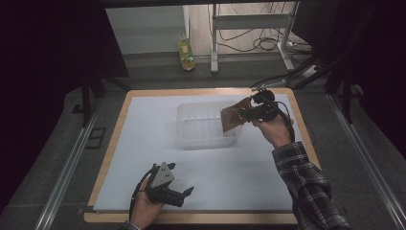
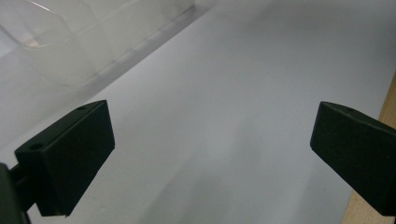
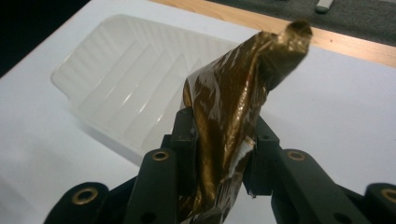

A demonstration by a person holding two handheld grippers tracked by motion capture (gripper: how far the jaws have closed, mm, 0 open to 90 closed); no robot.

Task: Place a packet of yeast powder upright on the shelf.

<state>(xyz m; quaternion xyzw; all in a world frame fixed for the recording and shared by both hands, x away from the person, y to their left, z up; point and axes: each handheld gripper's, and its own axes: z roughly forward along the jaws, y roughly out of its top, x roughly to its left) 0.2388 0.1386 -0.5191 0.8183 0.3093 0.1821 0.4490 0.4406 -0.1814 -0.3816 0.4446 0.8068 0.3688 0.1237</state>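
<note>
Item: gold foil packet (image 3: 233, 107), crinkled, pinched between the closed jaws of the right gripper (image 3: 224, 140); its twisted free end sticks out past the tips. Location: held over the right end of the clear plastic tray (image 1: 206, 124), apparently above its rim rather than touching. Left gripper (image 1: 187, 191): jaws wide apart, holding nothing, low over the white sheet (image 1: 230, 177) near the table's front edge.
</note>
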